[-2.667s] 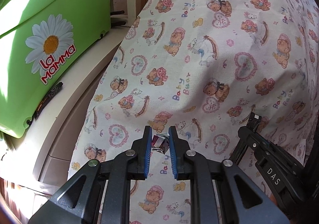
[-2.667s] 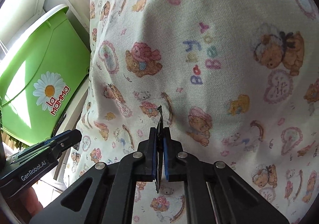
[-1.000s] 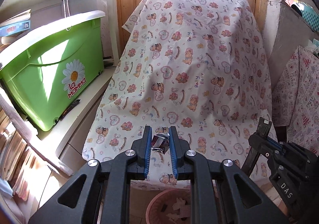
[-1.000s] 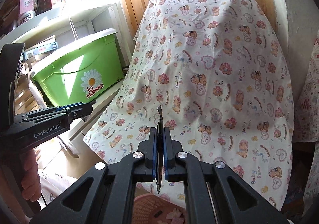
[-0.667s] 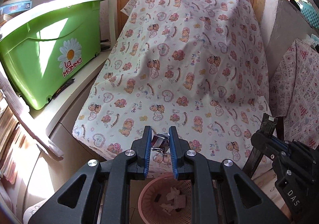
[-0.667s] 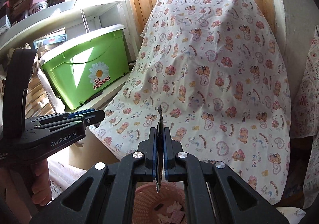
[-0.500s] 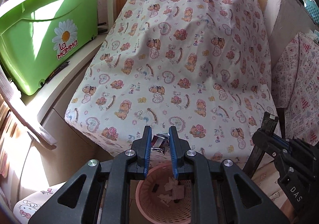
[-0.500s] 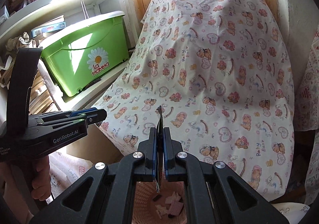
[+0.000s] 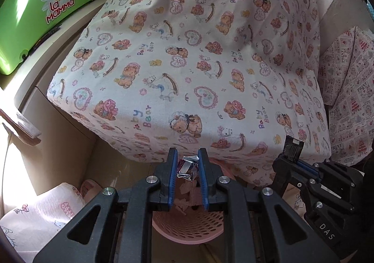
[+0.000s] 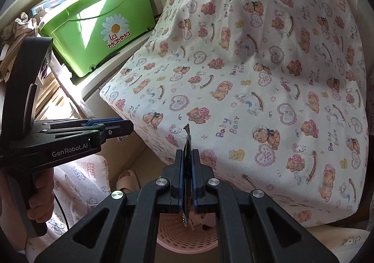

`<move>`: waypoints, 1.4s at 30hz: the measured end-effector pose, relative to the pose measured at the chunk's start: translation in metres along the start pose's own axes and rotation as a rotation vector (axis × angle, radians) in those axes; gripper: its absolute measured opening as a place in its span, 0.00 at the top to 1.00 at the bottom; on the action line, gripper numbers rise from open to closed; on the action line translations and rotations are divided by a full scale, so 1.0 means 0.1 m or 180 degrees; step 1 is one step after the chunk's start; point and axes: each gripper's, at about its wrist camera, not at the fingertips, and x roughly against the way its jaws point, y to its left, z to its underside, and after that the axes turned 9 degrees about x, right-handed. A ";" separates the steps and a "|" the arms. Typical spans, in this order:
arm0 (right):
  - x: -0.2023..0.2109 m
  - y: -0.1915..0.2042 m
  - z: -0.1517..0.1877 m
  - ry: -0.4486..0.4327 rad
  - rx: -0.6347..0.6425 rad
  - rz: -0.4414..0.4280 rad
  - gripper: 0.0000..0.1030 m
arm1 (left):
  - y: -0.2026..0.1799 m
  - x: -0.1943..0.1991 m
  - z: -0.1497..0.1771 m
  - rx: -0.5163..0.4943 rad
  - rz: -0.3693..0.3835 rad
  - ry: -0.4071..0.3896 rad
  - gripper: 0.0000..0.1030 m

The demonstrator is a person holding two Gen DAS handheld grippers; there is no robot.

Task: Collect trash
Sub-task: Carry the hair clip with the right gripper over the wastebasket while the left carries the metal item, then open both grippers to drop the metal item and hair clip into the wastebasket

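Crumpled silver foil wrapper, clamped between the blue pads of the left claw. Flat dark wrapper with serrated ends, edge-on, pinched in the closed right claw. Below both, pink perforated basket holding paper scraps.

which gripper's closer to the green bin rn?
Left. The left gripper sits on the side of the green bin; the right gripper is farther over, by the sheet's front edge.
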 end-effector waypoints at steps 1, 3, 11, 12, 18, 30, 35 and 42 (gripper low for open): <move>-0.04 0.01 0.02 0.0041 0.0001 -0.0024 0.94 | 0.02 -0.06 0.01 0.0038 0.0005 0.0086 0.84; -0.11 0.05 0.06 0.0121 0.0045 -0.0010 0.94 | 0.07 -0.17 0.04 0.0092 -0.0005 0.0256 0.84; -0.46 0.15 0.24 0.0519 0.0134 -0.0006 0.94 | 0.30 -0.68 0.22 0.0353 -0.0100 0.0959 0.84; -0.52 0.16 0.27 0.0567 0.0147 0.0009 0.94 | 0.31 -0.73 0.25 0.0372 -0.0122 0.1019 0.84; -0.84 0.16 0.44 0.0892 0.0139 0.0094 0.93 | 0.33 -1.03 0.40 0.0387 -0.0355 0.1259 0.84; -1.18 0.11 0.68 0.1255 0.0174 0.0225 0.93 | 0.43 -1.36 0.56 0.0360 -0.0622 0.1543 0.84; -1.23 0.13 0.71 0.1284 0.0252 0.0300 0.93 | 0.39 -1.36 0.56 0.0320 -0.0653 0.1511 0.70; -1.23 0.11 0.74 0.1347 0.0207 0.0269 0.83 | 0.32 -1.24 0.52 0.0229 -0.0680 0.1352 0.51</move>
